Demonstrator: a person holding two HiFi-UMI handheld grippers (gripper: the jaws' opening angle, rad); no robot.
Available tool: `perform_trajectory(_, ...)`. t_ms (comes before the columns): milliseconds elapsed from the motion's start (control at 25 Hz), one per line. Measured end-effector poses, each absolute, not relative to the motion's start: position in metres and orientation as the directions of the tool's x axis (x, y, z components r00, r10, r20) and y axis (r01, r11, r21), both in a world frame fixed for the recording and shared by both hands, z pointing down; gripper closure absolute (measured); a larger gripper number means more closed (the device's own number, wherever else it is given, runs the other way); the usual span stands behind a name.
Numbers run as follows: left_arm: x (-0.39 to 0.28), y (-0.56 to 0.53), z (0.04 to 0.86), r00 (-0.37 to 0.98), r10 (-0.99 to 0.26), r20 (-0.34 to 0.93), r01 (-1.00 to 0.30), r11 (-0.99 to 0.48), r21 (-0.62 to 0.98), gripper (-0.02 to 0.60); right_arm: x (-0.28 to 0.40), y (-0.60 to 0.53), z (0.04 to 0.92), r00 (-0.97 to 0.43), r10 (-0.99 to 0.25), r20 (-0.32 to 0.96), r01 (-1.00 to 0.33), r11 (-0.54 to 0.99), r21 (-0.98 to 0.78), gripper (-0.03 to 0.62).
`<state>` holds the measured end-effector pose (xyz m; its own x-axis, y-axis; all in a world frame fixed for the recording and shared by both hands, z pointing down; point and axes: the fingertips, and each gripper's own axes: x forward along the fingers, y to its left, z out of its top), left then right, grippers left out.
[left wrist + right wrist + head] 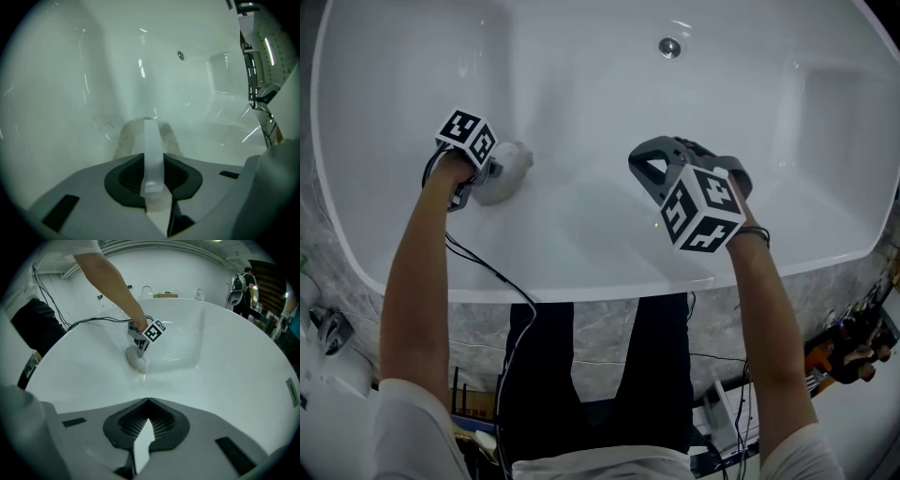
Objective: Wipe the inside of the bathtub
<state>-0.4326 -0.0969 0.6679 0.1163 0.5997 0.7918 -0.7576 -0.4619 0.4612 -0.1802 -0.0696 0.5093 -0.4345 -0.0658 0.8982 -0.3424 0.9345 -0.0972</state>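
The white bathtub fills the head view, its drain at the far wall. My left gripper is down inside the tub at the left, shut on a white cloth that lies against the tub's surface. In the left gripper view the cloth sticks out ahead of the closed jaws of that gripper. My right gripper hovers over the tub's middle, jaws together and nothing in them. From the right gripper view I see the left gripper pressing the cloth down.
The tub's front rim runs in front of the person's legs. A stepped recess shapes the tub's right end. A black cable trails from the left gripper over the rim. Tools and clutter lie on the floor at the right.
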Motion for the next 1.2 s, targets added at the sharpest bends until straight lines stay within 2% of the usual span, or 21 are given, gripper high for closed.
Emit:
perform_trajectory(360, -0.386, -0.104, 0.595, 0.207, 0.49, 0.847, -0.725, -0.504, 0.469, 0.483, -0.137, -0.063, 0.443, -0.465, -0.219, 0.858, -0.563, 0.821, -0.096, 0.574)
perform_trajectory(640, -0.311, -0.111, 0.528, 0.316, 0.375, 0.871, -0.675, -0.557, 0.485, 0.483, -0.083, -0.062, 0.399, -0.444, -0.406, 0.799, -0.78, 0.614, -0.121, 0.574)
perform_trajectory(960, -0.232, -0.124, 0.42, 0.464, 0.124, 0.877, -0.647, -0.629, 0.431, 0.483, -0.039, -0.065, 0.331, -0.447, -0.559, 0.699, -0.879, 0.42, -0.226, 0.574)
perform_trajectory(1200, -0.164, -0.105, 0.321, 0.568, -0.049, 0.822, -0.634, -0.663, 0.399, 0.483, 0.01, -0.056, 0.266, -0.445, -0.653, 0.613, -0.893, 0.373, -0.251, 0.574)
